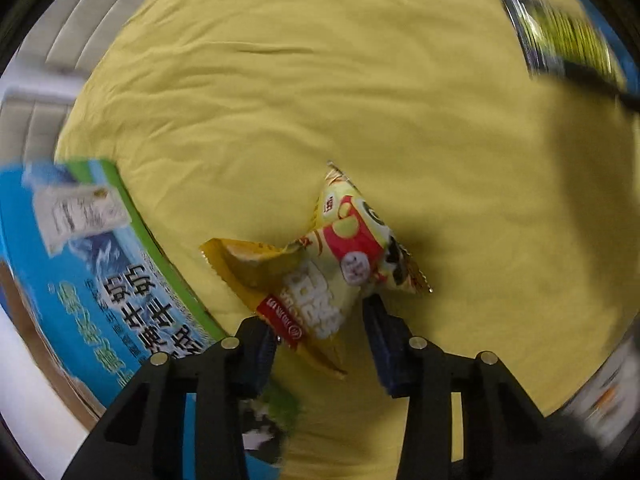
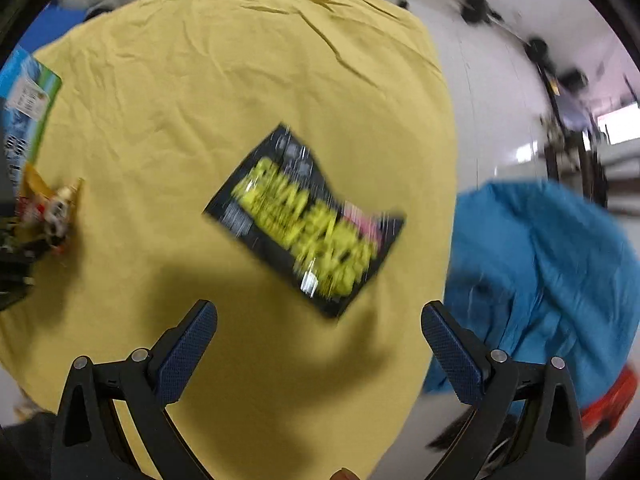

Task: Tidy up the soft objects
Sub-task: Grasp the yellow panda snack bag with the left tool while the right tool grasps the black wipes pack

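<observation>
A yellow, red and white snack bag lies crumpled on the yellow cloth, its near end between the fingers of my left gripper. The jaws stand apart on either side of it, open. The same bag shows small at the far left of the right wrist view. A black bag with yellow lettering lies flat on the cloth ahead of my right gripper, which is open wide and empty. That black bag also shows blurred at the top right of the left wrist view.
A blue and green printed carton stands at the left, close to my left fingers; its corner shows in the right view. A blue cloth hangs off the table's right edge, with a red object below. White floor lies beyond.
</observation>
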`<state>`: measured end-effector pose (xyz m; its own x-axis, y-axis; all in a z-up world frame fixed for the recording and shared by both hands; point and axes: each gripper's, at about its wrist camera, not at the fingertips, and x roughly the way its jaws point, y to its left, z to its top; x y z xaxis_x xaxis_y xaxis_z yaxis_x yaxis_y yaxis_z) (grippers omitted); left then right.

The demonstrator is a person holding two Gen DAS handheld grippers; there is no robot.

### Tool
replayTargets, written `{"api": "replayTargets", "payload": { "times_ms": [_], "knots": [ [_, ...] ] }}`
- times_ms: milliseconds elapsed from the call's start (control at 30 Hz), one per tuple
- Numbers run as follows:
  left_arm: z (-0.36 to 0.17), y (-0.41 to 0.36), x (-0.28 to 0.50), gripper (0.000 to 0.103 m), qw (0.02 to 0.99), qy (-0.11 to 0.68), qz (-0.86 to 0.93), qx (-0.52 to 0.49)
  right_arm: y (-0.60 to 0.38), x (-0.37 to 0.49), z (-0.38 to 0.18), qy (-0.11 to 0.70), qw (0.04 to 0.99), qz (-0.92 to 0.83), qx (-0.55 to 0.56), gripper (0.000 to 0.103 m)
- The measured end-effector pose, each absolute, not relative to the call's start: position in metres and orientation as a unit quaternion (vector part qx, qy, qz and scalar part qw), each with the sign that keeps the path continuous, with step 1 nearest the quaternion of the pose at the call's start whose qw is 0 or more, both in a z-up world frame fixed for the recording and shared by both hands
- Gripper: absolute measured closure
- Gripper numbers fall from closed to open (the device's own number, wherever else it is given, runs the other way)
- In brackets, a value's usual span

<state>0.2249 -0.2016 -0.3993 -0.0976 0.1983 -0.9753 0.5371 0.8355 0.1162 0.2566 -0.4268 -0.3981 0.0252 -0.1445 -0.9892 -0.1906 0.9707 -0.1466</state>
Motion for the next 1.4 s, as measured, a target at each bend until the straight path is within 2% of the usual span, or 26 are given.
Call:
{"api": "replayTargets", "payload": {
  "times_ms": [167,200,333,433,533,667,833,867,967,1100,1200,1400],
  "knots": [
    [-0.400,-0.180,0.235,0.065,0.639,0.757,-0.095,0.100,-0.429,0.295,-0.436,0.722,0.669,0.058,-0.165,0.000],
    [-0.402,-0.178,0.235,0.065,0.640,0.759,-0.090,0.085,-0.431,0.299,-0.442,0.732,0.661,0.064,-0.155,0.004],
    [-0.410,-0.169,0.229,0.065,0.640,0.763,-0.077,0.053,-0.442,0.306,-0.452,0.766,0.637,0.047,-0.073,0.012],
    [-0.418,-0.180,0.223,0.065,0.641,0.763,-0.073,0.046,-0.460,0.300,-0.457,0.799,0.594,0.030,0.088,0.013],
    [-0.418,-0.180,0.214,0.065,0.642,0.762,-0.070,0.037,-0.460,0.290,-0.452,0.794,0.586,0.045,0.153,0.012],
    [-0.420,-0.178,0.213,0.065,0.647,0.758,-0.063,0.045,-0.441,0.287,-0.429,0.756,0.650,0.038,0.068,0.008],
    [-0.429,-0.178,0.220,0.065,0.652,0.754,-0.062,0.055,-0.396,0.283,-0.447,0.755,0.648,0.056,-0.085,0.010],
    [-0.429,-0.178,0.219,0.065,0.652,0.753,-0.061,0.055,-0.394,0.283,-0.453,0.763,0.639,0.048,-0.085,0.016],
    [-0.434,-0.183,0.219,0.065,0.653,0.752,-0.062,0.055,-0.399,0.283,-0.453,0.781,0.625,0.009,-0.019,0.022],
    [-0.432,-0.181,0.218,0.065,0.654,0.752,-0.064,0.056,-0.404,0.280,-0.447,0.797,0.592,0.027,0.115,0.019],
    [-0.428,-0.179,0.217,0.065,0.655,0.751,-0.062,0.056,-0.403,0.282,-0.436,0.783,0.617,0.014,0.070,0.014],
    [-0.422,-0.180,0.216,0.065,0.656,0.749,-0.064,0.061,-0.390,0.287,-0.450,0.776,0.630,0.013,0.029,0.015]
  ]
}}
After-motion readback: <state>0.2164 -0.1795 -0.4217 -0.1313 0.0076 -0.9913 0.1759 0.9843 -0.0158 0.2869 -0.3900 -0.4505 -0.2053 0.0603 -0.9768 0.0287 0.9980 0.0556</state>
